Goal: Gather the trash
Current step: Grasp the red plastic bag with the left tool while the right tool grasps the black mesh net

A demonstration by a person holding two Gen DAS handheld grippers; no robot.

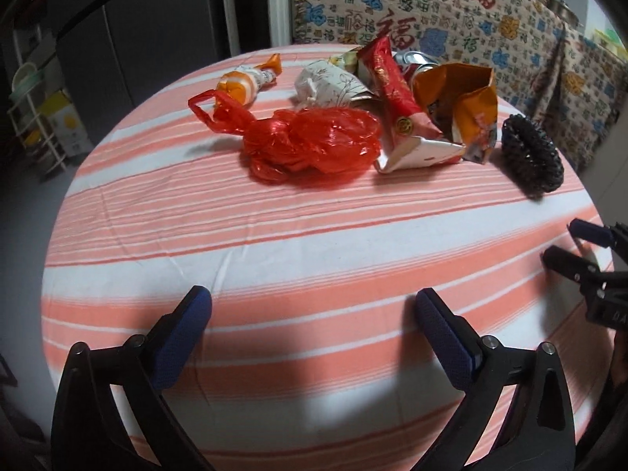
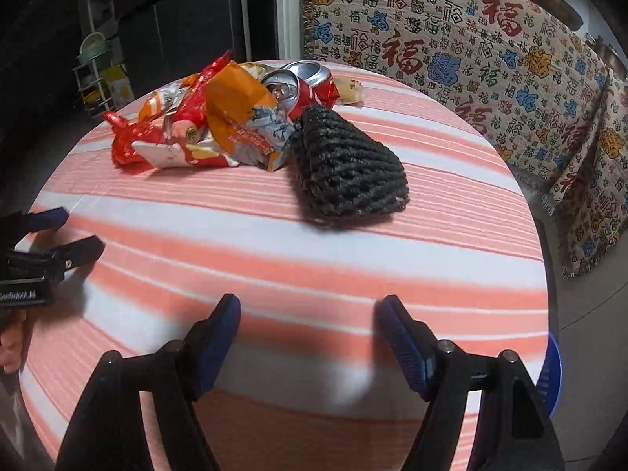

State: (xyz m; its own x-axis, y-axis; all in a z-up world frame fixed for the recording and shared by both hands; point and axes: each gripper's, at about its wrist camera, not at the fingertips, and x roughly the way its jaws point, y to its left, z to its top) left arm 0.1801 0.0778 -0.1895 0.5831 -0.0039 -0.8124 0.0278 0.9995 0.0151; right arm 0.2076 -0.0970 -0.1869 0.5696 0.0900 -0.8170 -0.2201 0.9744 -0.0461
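On a round table (image 1: 274,243) covered in an orange-and-white striped cloth, a heap of trash lies at the far side. It holds a crumpled red plastic bag (image 1: 310,143), an orange snack bag (image 1: 463,106) torn open, a red foil wrapper (image 1: 392,82), a white paper packet (image 1: 333,84), an orange-and-white candy-style wrapper (image 1: 251,78), two dented red soda cans (image 2: 298,86) and a black foam net sleeve (image 2: 345,168). Nearest the viewer, the left gripper (image 1: 314,306) and right gripper (image 2: 310,314) hover above bare cloth, jaws spread apart with nothing between them. The trash lies ahead of both grippers, well apart from their fingertips; the net sleeve is closest to the right one.
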